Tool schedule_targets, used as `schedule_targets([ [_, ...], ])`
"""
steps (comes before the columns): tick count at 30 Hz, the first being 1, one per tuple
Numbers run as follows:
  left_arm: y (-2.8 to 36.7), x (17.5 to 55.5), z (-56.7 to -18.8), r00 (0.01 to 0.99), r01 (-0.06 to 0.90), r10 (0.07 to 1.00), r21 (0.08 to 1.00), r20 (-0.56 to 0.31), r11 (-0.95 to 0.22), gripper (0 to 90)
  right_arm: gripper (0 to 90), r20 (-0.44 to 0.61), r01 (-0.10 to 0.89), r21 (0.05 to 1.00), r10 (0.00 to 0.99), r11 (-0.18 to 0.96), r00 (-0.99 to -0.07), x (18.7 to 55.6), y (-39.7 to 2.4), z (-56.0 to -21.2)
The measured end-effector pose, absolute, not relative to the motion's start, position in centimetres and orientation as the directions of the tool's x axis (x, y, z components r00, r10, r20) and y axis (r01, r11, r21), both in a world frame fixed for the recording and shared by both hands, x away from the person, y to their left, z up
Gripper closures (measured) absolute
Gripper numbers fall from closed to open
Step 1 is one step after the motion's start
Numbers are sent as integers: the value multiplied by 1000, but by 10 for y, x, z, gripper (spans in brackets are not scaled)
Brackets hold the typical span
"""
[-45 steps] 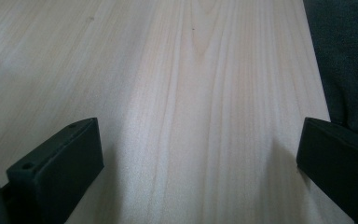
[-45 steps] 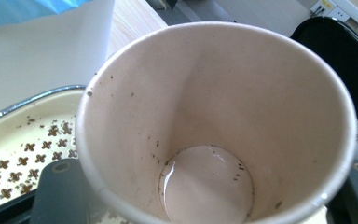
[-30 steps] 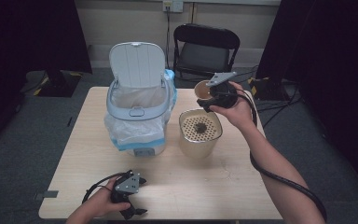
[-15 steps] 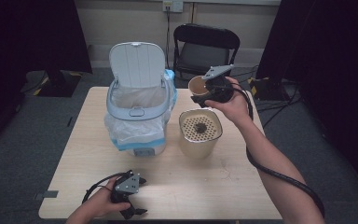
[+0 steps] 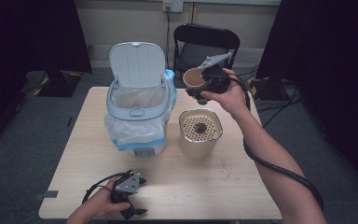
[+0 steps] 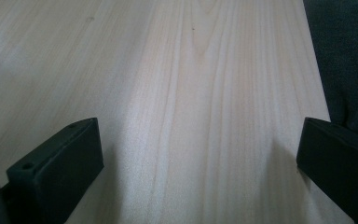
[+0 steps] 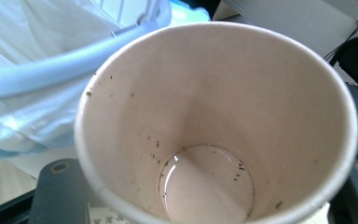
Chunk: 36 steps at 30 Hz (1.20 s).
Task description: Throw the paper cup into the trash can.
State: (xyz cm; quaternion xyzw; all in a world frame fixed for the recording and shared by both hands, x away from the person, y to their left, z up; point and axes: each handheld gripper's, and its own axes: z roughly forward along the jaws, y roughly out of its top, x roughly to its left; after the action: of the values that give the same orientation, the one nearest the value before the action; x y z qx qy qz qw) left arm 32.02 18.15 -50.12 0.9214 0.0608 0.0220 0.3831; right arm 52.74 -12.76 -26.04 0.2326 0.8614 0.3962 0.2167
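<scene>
While the left gripper (image 5: 129, 209) rests at the near edge of the table (image 5: 242, 186) with its 2 jaws spread, the right gripper (image 5: 200, 86) pinches a paper cup (image 5: 194, 78) in the air, just right of the open bin (image 5: 137, 100), beyond the strainer pot (image 5: 200, 133).

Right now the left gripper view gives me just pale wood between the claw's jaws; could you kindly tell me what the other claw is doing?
Observer: The right claw grips a brown paper cup, tipped on its side in the air, mouth towards the white plastic bin.
Operator: Thank you. Is anything left inside the cup?
Observer: Hardly anything; the right gripper view shows just dark specks clinging to its pale inside.
Operator: And is that bin ready to take it?
Observer: Its lid stands open, and a clear plastic bag lines it.
</scene>
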Motion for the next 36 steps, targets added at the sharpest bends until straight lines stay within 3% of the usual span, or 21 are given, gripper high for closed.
schedule_targets([
  [36, 181, 320, -502, 992, 103, 127, 707, -19, -700, 0, 269, -173, 173, 804, 501, 570, -848, 528, -61, -209],
])
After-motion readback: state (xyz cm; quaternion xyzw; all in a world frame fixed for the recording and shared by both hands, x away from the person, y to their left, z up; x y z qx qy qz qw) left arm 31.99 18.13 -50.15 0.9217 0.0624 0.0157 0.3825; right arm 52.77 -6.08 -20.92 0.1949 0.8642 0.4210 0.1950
